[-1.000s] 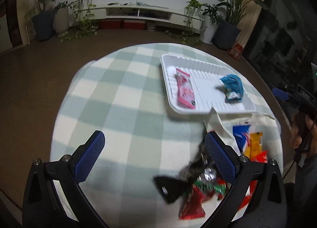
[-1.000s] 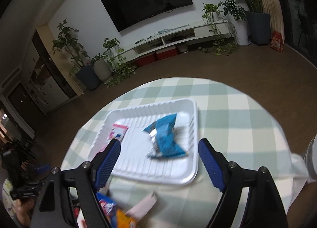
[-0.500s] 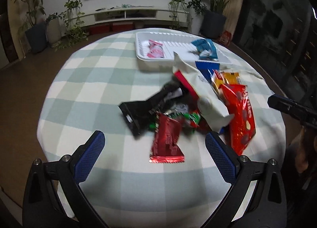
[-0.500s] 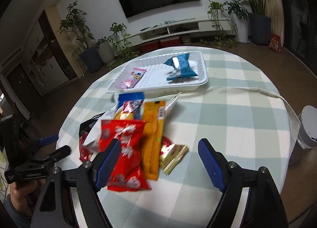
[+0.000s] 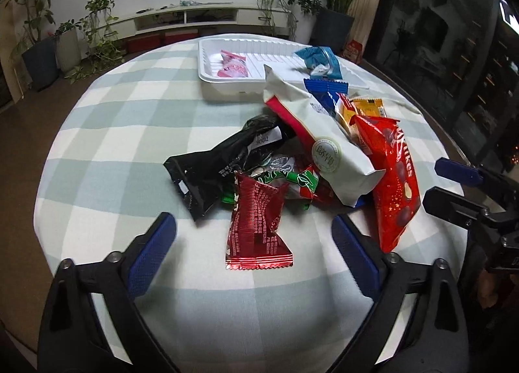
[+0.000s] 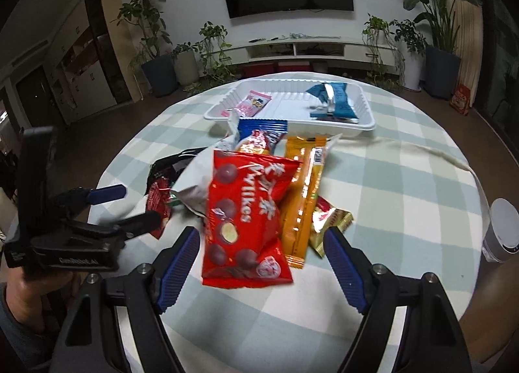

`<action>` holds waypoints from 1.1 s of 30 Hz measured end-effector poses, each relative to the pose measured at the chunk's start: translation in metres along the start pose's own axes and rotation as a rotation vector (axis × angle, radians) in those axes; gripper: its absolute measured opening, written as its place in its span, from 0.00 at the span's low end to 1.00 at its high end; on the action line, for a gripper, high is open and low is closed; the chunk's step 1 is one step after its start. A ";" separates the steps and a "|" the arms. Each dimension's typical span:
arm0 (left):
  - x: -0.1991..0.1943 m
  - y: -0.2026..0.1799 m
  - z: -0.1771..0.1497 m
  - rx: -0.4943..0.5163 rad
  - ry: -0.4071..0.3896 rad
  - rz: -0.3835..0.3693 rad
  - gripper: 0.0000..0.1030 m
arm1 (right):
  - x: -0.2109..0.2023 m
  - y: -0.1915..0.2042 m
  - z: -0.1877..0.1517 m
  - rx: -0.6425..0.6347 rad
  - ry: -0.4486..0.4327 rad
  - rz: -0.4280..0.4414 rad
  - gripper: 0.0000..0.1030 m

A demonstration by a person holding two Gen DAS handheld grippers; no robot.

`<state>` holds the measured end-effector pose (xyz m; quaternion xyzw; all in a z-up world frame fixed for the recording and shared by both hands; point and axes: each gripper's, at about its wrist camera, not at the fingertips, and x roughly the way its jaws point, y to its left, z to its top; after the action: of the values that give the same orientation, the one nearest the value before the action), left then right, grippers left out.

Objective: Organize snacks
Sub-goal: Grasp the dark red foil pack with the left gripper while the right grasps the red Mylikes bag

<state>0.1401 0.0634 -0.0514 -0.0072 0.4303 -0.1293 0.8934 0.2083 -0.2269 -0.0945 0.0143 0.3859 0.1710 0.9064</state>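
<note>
Hovering over the heap on the checked counter (image 5: 107,152), both tools are narrowing with nothing between them yet: the left tool (image 5: 253,246) frames the dark red foil packet (image 5: 256,227), the right tool (image 6: 259,259) the big red bag (image 6: 246,214), likely each one's next pick. Two snacks, one pink (image 6: 251,104) and one blue (image 6: 334,102), already lie apart in the white tray (image 6: 363,123), probably sorted.

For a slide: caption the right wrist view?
Closing right hand-held gripper nears red chocolate-ball packet; white plastic tray beyond.
</note>
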 end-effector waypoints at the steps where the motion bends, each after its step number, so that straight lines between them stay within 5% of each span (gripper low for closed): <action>1: 0.004 0.002 0.001 -0.007 0.009 -0.010 0.82 | 0.004 0.001 0.002 0.005 0.006 0.006 0.75; 9: 0.018 0.022 0.003 -0.079 0.025 -0.050 0.77 | 0.025 0.007 0.002 -0.015 0.062 0.013 0.73; 22: 0.029 0.018 0.005 -0.039 0.034 -0.042 0.57 | 0.037 0.004 0.001 -0.023 0.108 0.036 0.58; 33: 0.025 0.000 -0.007 0.063 0.059 0.011 0.57 | 0.037 0.003 0.000 -0.029 0.109 0.040 0.54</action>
<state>0.1498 0.0577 -0.0749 0.0269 0.4524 -0.1381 0.8806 0.2312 -0.2125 -0.1194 -0.0003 0.4319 0.1952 0.8805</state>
